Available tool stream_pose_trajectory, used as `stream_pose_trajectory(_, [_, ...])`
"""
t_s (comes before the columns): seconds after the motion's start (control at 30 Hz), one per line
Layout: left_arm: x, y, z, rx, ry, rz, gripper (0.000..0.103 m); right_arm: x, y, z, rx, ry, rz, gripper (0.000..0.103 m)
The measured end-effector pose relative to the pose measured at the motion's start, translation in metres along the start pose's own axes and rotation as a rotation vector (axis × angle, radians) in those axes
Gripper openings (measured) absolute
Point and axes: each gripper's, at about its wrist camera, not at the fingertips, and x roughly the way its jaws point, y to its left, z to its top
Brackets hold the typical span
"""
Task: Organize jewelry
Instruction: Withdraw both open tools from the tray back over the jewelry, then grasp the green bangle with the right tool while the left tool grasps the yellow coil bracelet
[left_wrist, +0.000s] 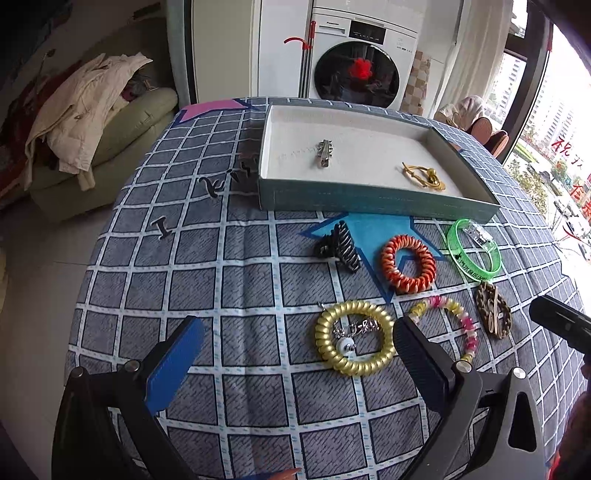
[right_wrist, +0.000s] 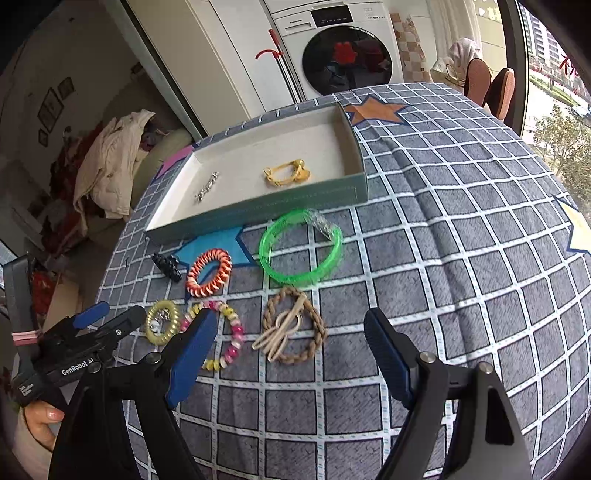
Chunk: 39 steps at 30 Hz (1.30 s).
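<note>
Grey-blue checked cloth (left_wrist: 240, 280) covers the table under both of my claws. My left claw (left_wrist: 295, 354) stands wide with nothing between its fingers; the gold coil hair tie (left_wrist: 352, 338) lies on the cloth just inside its right finger. My right claw (right_wrist: 291, 343) is also spread and empty, and the braided brown ring (right_wrist: 293, 325) with a beige band on it lies between its fingertips. Just past them lie a pink and yellow bead bracelet (right_wrist: 225, 338), an orange coil tie (right_wrist: 208, 272), a black claw clip (left_wrist: 338, 245) and a green bangle (right_wrist: 301, 247). Farther back sits a shallow box (left_wrist: 376, 199) holding a silver clip (left_wrist: 324, 153) and a yellow tie (left_wrist: 424, 176). Only my right view shows the hand (right_wrist: 38, 421) gripping the left tool. Beyond the table I see a washing machine (left_wrist: 356, 62) and a sofa with clothes (left_wrist: 92, 122).
</note>
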Motion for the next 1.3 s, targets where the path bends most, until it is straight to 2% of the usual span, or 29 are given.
stream_pose_trajectory(0.2, [0.007, 0.010, -0.009, -0.070, 0.030, 0.013, 0.103, 0.004, -0.007, -0.020, -0.001, 0.030, -0.044, 0.084])
stream_pose_trajectory(0.4, [0.011, 0.015, -0.011, -0.111, 0.055, -0.002, 0.103, 0.006, -0.009, -0.020, 0.003, 0.032, -0.071, 0.084])
stream_pose_trajectory(0.87, [0.017, 0.012, -0.012, -0.121, 0.065, 0.016, 0.103, 0.024, -0.023, 0.025, 0.026, 0.016, -0.110, 0.084])
stream_pose_trajectory(1.07, [0.018, 0.006, -0.011, -0.102, 0.068, 0.039, 0.103, 0.041, -0.019, 0.037, 0.003, 0.030, -0.133, 0.074])
stream_pose_trajectory(1.2, [0.019, -0.002, -0.011, -0.094, 0.066, 0.044, 0.103, 0.056, -0.015, 0.042, -0.023, 0.039, -0.156, 0.062])
stream_pose_trajectory(1.3, [0.020, -0.009, -0.012, -0.071, 0.062, 0.054, 0.103, 0.061, -0.011, 0.047, -0.047, 0.028, -0.188, 0.060])
